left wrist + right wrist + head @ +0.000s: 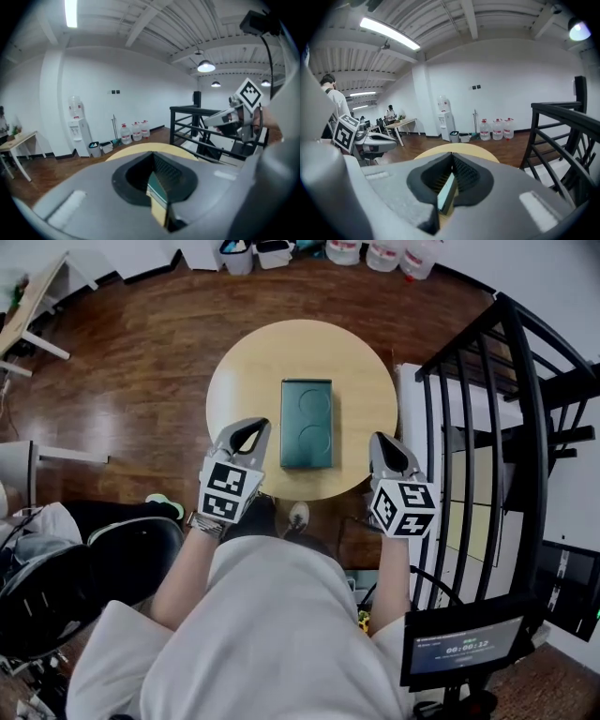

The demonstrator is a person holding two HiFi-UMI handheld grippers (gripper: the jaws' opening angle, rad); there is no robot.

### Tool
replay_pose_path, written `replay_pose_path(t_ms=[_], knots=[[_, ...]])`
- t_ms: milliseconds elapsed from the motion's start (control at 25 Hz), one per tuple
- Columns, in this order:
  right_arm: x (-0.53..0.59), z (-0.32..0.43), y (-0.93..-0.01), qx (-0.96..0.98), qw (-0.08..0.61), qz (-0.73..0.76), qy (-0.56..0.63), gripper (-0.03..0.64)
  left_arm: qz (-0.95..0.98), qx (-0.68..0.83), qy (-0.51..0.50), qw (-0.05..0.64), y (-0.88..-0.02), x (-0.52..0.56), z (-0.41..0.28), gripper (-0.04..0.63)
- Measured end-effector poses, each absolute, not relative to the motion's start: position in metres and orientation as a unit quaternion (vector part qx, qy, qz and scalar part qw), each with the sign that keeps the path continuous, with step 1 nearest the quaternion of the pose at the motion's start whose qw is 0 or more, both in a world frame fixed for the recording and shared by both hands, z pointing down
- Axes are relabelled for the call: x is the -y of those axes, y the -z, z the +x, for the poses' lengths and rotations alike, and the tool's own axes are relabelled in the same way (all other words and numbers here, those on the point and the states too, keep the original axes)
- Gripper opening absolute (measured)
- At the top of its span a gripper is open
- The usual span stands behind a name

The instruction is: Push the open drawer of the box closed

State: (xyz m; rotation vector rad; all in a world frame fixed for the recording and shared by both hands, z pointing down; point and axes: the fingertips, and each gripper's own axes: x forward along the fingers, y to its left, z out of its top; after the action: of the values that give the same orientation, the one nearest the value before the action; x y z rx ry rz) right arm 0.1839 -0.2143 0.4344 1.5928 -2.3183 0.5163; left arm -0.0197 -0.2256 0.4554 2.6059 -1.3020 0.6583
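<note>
The grey left gripper point(255, 427) and the grey right gripper point(382, 442), each with a black-and-white marker cube, are held side by side and well apart, pointing forward. Each one's jaws are closed together with nothing between them. The left forearm point(183, 573) and the right forearm point(394, 582) reach forward.

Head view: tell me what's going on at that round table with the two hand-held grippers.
A person at the round wooden table holds a tool in each hand. The left hand-held gripper and the right hand-held gripper hover over the table's near edge, one on each side of the dark green box and clear of it. Each has its jaws together with nothing gripped. The box lies flat mid-table, and from above no drawer sticks out of it, so it looks closed.
</note>
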Motion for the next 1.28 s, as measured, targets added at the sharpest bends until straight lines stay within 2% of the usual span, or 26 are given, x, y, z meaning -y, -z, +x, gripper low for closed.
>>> replay_pose_path(t_ms=[240, 600, 880, 1080, 1280], knots=[[0.189, 0.164, -0.396, 0.83, 0.116, 0.538, -0.085, 0.005, 0.886, 0.437, -0.154, 0.006, -0.42, 0.18, -0.017, 0.008], [0.158, 0.128, -0.383, 0.855, 0.125, 0.502, -0.037, 0.005, 0.89, 0.424, -0.154, -0.066, -0.389, 0.143, -0.014, 0.008], [0.112, 0.107, -0.372, 0.857, 0.095, 0.504, -0.055, 0.005, 0.891, 0.427, -0.131, -0.084, -0.374, 0.094, -0.036, 0.008], [0.064, 0.091, -0.369, 0.849, 0.092, 0.517, -0.061, 0.005, 0.893, 0.426, -0.124, -0.081, -0.38, 0.043, -0.058, 0.008], [0.002, 0.072, -0.382, 0.856, 0.061, 0.504, -0.103, 0.005, 0.886, 0.442, -0.122, -0.062, -0.397, -0.012, -0.085, 0.008]])
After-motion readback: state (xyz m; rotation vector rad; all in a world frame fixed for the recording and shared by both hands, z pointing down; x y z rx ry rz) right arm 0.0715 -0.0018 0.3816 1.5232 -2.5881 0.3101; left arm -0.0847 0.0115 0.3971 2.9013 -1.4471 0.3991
